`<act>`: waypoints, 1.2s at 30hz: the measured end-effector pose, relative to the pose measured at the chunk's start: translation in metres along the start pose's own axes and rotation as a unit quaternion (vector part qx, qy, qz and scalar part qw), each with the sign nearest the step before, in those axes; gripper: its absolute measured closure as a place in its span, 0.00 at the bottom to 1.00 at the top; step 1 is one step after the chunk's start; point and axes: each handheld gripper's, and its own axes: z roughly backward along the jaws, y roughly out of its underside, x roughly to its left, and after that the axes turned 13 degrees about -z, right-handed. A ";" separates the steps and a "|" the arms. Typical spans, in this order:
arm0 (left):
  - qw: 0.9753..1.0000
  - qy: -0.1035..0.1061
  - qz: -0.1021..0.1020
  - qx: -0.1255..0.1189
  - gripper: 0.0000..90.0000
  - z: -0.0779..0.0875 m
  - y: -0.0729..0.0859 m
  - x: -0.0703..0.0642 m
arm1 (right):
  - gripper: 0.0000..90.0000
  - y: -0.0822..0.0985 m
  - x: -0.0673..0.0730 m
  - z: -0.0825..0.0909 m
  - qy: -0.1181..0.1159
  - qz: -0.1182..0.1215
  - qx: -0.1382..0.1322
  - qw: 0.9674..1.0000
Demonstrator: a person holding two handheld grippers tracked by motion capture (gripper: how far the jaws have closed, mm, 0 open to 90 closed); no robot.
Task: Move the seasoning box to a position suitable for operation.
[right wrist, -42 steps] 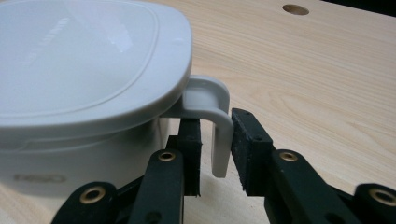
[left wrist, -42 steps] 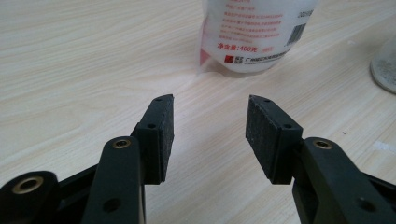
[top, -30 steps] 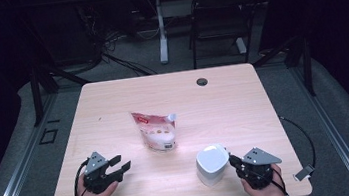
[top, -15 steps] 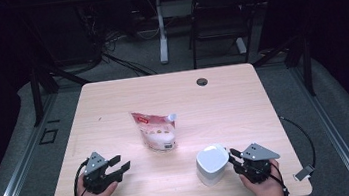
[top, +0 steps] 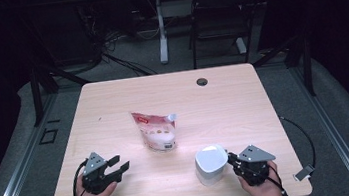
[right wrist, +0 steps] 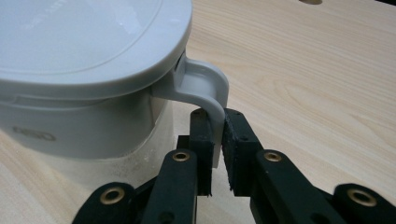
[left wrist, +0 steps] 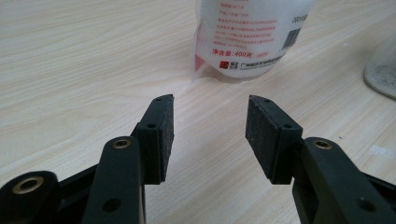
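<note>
Handle (right wrist: 205, 88) of rigid, smooth white canister (top: 211, 164), pinched by right hand-held gripper (right wrist: 218, 122) just closing at 3 o'clock; left hand-held gripper (left wrist: 210, 133) gaping empty.

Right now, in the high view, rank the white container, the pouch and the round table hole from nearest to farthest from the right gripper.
From the right gripper:
1. White container, right beside it, handle between its jaws.
2. Pouch, mid-table, up and to the left.
3. Table hole, near the far edge.

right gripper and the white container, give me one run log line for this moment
right gripper: jaws just closing, shut on handle of white container | left gripper: open, empty | pouch: untouched, mid-table
</note>
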 end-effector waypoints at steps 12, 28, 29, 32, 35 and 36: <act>1.000 0.001 0.000 0.000 0.58 0.000 0.000 0.000 | 0.89 0.004 0.010 0.008 -0.027 -0.029 0.011 0.999; 1.000 0.001 0.001 0.003 0.59 0.001 0.000 -0.001 | 0.81 0.009 0.010 0.024 -0.054 -0.023 -0.005 0.998; 1.000 0.001 0.000 0.002 0.59 0.001 -0.001 -0.001 | 0.80 0.009 0.008 0.028 -0.055 -0.025 -0.012 0.998; 1.000 0.001 0.001 0.003 0.59 0.001 -0.002 -0.002 | 0.79 0.007 0.004 0.033 -0.052 -0.037 -0.029 0.998; 1.000 0.001 0.002 0.002 0.61 0.001 -0.002 -0.004 | 0.78 0.005 0.002 0.036 -0.050 -0.046 -0.045 0.997; 1.000 0.003 0.001 0.003 0.61 0.001 -0.003 -0.004 | 0.78 0.005 0.001 0.037 -0.048 -0.048 -0.047 0.997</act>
